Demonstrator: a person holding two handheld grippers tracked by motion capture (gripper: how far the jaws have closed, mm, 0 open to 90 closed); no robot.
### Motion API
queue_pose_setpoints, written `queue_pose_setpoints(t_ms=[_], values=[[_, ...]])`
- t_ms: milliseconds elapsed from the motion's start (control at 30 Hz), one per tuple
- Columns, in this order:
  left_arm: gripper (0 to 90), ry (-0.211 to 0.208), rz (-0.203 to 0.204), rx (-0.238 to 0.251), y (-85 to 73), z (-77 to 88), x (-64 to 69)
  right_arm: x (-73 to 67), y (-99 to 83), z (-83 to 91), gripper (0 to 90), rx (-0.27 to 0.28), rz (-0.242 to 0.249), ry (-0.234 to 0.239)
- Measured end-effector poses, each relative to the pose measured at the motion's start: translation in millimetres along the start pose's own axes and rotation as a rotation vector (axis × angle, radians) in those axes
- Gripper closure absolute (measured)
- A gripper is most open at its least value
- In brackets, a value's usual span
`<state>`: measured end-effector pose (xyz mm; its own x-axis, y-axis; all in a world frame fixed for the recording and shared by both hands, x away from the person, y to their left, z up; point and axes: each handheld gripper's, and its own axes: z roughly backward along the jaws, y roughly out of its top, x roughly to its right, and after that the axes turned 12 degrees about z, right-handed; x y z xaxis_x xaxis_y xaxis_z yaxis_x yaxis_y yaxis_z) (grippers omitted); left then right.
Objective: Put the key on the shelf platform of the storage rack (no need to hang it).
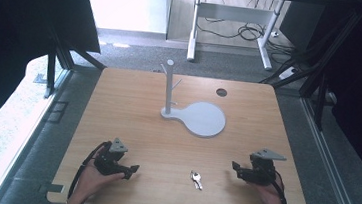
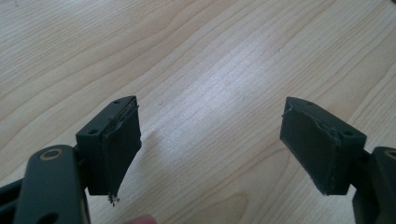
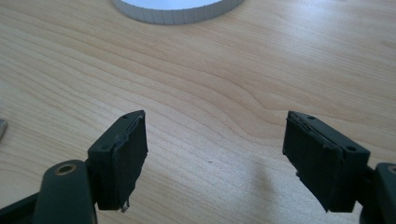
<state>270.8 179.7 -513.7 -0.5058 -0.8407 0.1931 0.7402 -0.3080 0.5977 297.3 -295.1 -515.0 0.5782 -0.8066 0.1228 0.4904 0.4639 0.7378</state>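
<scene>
Wooden table [image 1: 133, 107], pale grain, seen from above. Near its far middle, a grey stand [image 1: 200, 118]: round flat base with an upright post [image 1: 169, 86] and short pegs at the base's left end. To the right of the post, near the far edge, a small dark hole [image 1: 221, 92].

At the near left, left gripper [image 1: 134, 170] held in a hand [image 1: 92, 178], jaws pointed right toward the table's middle, set wide apart over bare wood, nothing between them. At the near right, right gripper [image 1: 234, 165] held in the other hand [image 1: 269, 194], jaws pointed left, likewise spread wide and empty, the base's rim [image 3: 177, 11] lay beyond them in the right gripper view.

Smallest: keys [image 1: 195, 179], flat on the table near the front edge, between the two grippers, somewhat closer to the right one, touched by neither.
</scene>
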Motion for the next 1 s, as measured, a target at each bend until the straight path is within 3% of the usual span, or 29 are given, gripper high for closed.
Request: queue_pose_setpoints(t_ms=[500,700,1000], values=[[20.1,0.019,0.002,0.035,0.8,3.0,0.0,1.5,-0.1,1.5,30.3,0.010,-0.020,0.023],[20.7,0.037,0.007,0.068,1.1,5.8,-1.7,1.1,1.5,1.3,33.2,-0.006,-0.028,0.060],[20.8,0.039,0.013,0.053,0.7,4.6,-1.6,0.5,2.0,1.8,34.3,-0.022,-0.012,0.053]])
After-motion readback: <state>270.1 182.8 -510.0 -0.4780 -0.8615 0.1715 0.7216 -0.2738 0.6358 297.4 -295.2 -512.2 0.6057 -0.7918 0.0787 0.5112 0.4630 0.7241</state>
